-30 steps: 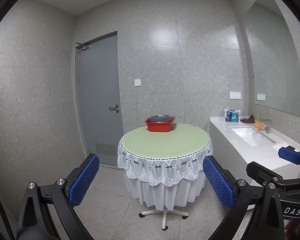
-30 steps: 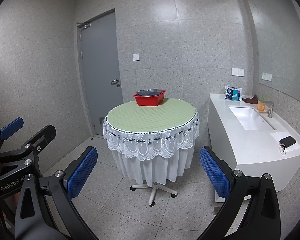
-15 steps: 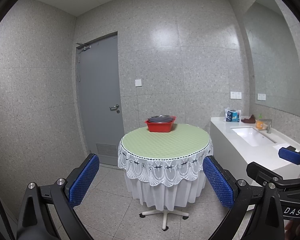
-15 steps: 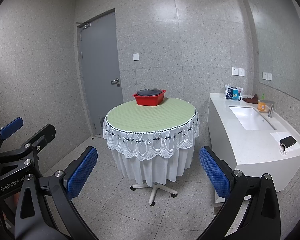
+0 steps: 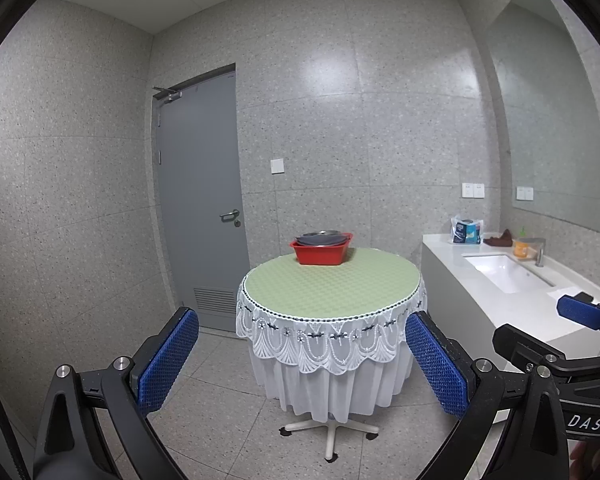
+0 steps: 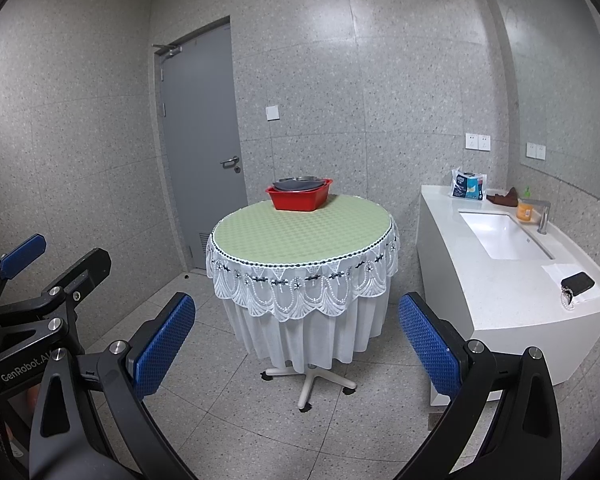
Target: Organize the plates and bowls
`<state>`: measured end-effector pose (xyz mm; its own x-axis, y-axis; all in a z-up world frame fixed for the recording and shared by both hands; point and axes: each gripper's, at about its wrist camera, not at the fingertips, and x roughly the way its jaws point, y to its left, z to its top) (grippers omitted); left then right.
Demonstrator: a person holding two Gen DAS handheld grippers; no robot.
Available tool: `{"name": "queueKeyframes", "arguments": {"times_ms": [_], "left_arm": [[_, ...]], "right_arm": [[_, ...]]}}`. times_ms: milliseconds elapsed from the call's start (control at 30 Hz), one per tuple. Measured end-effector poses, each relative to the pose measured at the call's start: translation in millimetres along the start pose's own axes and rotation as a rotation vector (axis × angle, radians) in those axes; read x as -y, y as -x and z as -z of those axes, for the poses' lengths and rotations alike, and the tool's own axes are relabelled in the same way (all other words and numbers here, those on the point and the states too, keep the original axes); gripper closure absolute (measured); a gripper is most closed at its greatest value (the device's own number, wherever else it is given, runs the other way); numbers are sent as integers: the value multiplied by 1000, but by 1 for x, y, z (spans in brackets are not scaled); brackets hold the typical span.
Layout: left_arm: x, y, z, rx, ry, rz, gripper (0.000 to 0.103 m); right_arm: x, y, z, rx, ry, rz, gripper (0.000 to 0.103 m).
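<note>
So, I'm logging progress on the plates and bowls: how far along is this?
Nothing looks done yet. The dark dishes sit piled in the red basin at the far edge of the round table, whose green top is otherwise bare. Nothing is in hand: the left gripper and right gripper are open, short of the table. The approach and all the sorting remain.

Speckled grey tiled walls [image 5: 380, 100] and floor [image 6: 228, 412] enclose a grey door [image 5: 200, 208]. Ahead of the fingers stands a round table [image 6: 300, 236] with a lace-edged cloth; a white sink counter [image 6: 496, 280] lies right.
</note>
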<state>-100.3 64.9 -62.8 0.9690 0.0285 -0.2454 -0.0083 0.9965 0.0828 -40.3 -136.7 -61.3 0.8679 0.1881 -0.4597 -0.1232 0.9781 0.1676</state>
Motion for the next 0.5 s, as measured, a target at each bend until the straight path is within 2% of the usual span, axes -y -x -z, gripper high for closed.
{"name": "queueKeyframes", "arguments": {"times_ms": [500], "left_arm": [[8,-2,1,-1,0,-13,1]], "right_arm": [[0,-4,0,-3,-1,-7,0]]}}
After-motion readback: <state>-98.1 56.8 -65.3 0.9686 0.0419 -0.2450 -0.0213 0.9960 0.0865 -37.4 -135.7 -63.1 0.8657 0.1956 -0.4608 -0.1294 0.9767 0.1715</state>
